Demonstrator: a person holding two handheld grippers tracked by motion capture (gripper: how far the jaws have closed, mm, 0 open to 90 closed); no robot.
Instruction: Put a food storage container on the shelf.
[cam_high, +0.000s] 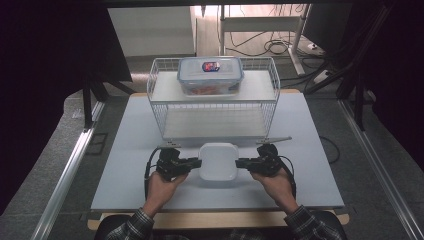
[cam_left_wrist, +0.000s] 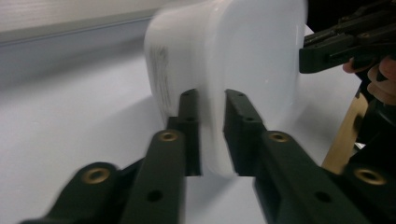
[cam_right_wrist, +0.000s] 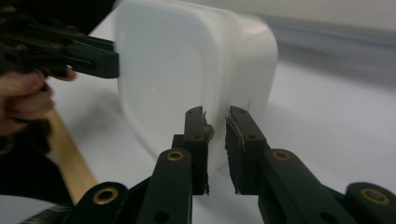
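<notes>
A white rounded-square tub (cam_high: 218, 161) sits near the front middle of the white table (cam_high: 125, 150), between my two grippers. My left gripper (cam_high: 196, 162) meets it from the left. In the left gripper view the jaws (cam_left_wrist: 212, 100) are shut on the edge of the tub (cam_left_wrist: 233, 60). My right gripper (cam_high: 241, 162) meets it from the right, and its jaws (cam_right_wrist: 216, 116) pinch the opposite edge of the tub (cam_right_wrist: 187, 70). Each gripper view also shows the other gripper on the far side of the tub. I cannot tell whether the tub is off the table.
A white wire rack (cam_high: 215, 107) stands just behind the tub, open towards me. On its upper shelf rests a clear lidded food box (cam_high: 210, 75) with a blue rim. The table's wooden front edge (cam_high: 220, 219) runs by the person's sleeves.
</notes>
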